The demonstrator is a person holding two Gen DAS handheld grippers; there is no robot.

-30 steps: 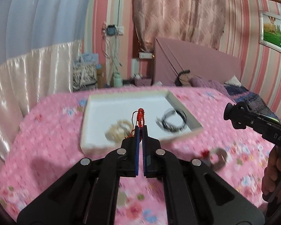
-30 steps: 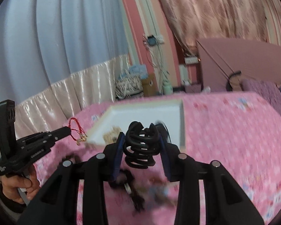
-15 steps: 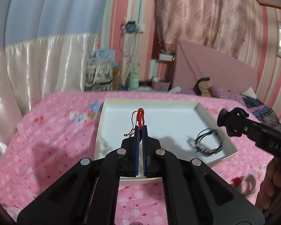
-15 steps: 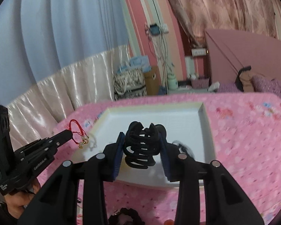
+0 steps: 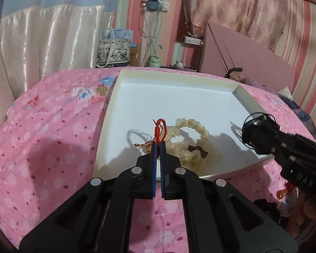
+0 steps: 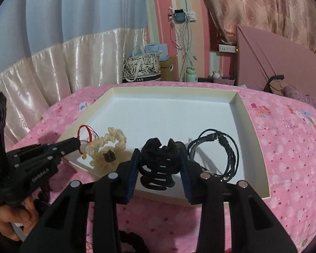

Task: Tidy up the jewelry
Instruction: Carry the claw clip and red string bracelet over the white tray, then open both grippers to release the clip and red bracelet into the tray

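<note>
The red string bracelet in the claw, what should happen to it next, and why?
Probably lower it a little more, then open the claw. The left claw is shut on the red string bracelet and hangs over the white tray, just beside the cream scrunchie lying there. Bare tray floor shows to its left, so it could drop there without tangling.

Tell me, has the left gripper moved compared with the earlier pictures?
Yes. The left gripper came forward over the white tray, bringing the red bracelet.
</note>
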